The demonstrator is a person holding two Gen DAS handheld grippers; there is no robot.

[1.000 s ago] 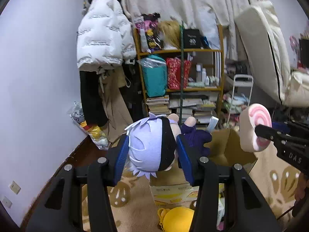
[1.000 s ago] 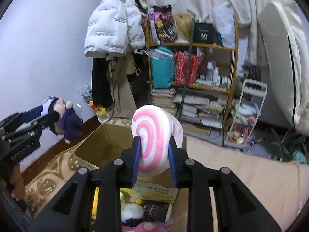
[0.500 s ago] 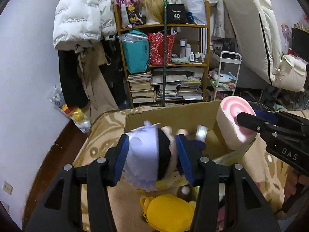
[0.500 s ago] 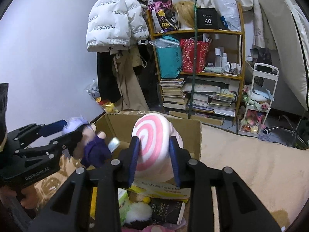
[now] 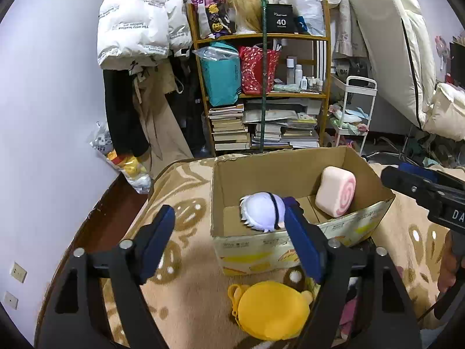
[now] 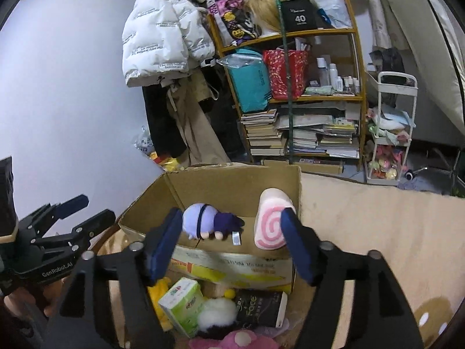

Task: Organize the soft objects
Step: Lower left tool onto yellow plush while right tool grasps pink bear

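An open cardboard box (image 5: 293,241) (image 6: 232,264) stands on a beige patterned blanket. Inside it lie a lilac-haired plush doll (image 5: 263,210) (image 6: 203,221) in dark clothes and a pink-and-white swirl roll cushion (image 5: 335,195) (image 6: 271,222). My left gripper (image 5: 232,244) hovers at the box's near rim, its jaws opening, pads clear of the doll. My right gripper (image 6: 232,241) is over the same rim, its jaws also opening; the roll cushion lies free beyond its right pad (image 6: 296,247). Each gripper shows at the edge of the other's view.
More soft things lie in front of the box: a yellow plush (image 5: 270,311), a white pompom (image 6: 216,311), a pink plush (image 6: 235,340), plus a green tissue pack (image 6: 181,299) and a dark booklet (image 6: 260,308). A cluttered shelf (image 5: 261,87) and a white cart (image 6: 389,128) stand behind.
Both grippers came down over the box and spread their jaws. The doll dropped out of the left one and the roll cushion out of the right; both now rest in the box.
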